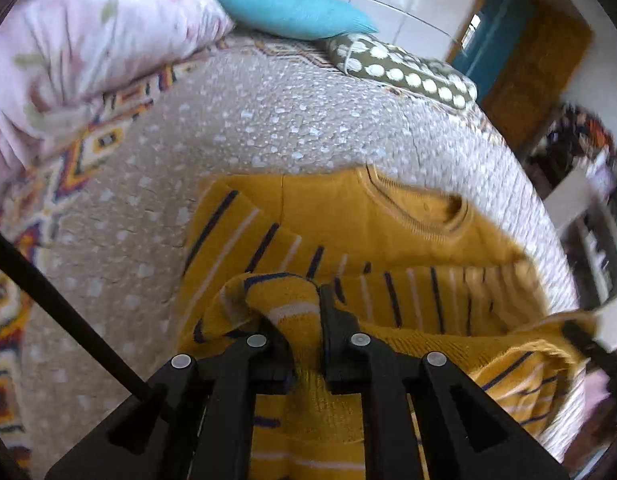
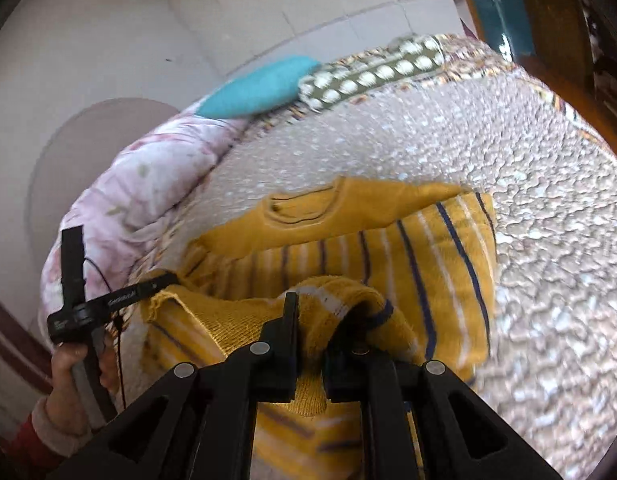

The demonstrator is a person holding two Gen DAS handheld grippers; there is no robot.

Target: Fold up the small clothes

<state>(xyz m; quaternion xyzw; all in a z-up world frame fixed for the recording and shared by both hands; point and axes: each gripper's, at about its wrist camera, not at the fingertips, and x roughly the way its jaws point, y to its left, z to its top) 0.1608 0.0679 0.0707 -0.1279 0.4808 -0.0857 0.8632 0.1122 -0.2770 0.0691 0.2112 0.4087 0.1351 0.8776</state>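
Mustard-yellow knit fills the space nearest our cameras: the striped sweater (image 1: 360,240) is bunched up between the fingers of both tools. Our left gripper (image 1: 296,320) is pinched on a raised fold of its hem, the black fingers pressed against the wool on either side. Our right gripper (image 2: 320,320) likewise clamps a lifted fold of the same garment, the cloth humped over and between its fingers. In the right wrist view we also see the left tool from outside, gripped by our left hand (image 2: 74,364), its tip touching the sweater's edge.

Beyond the folds, the rest of the sweater lies on the bed, with navy and white stripes across the body and the plain yellow neckline (image 2: 298,208) farthest from us. It rests on a grey dotted bedspread (image 1: 268,120) with a colourful patterned border.

Farther back, a pink floral quilt (image 1: 88,40) is heaped at one side. Next to it lies a turquoise pillow (image 1: 288,8), touching an olive pillow with white dots (image 1: 404,70). Behind them stands a white tiled wall (image 2: 228,8), and a wooden door frame (image 1: 536,68) shows off to one side.
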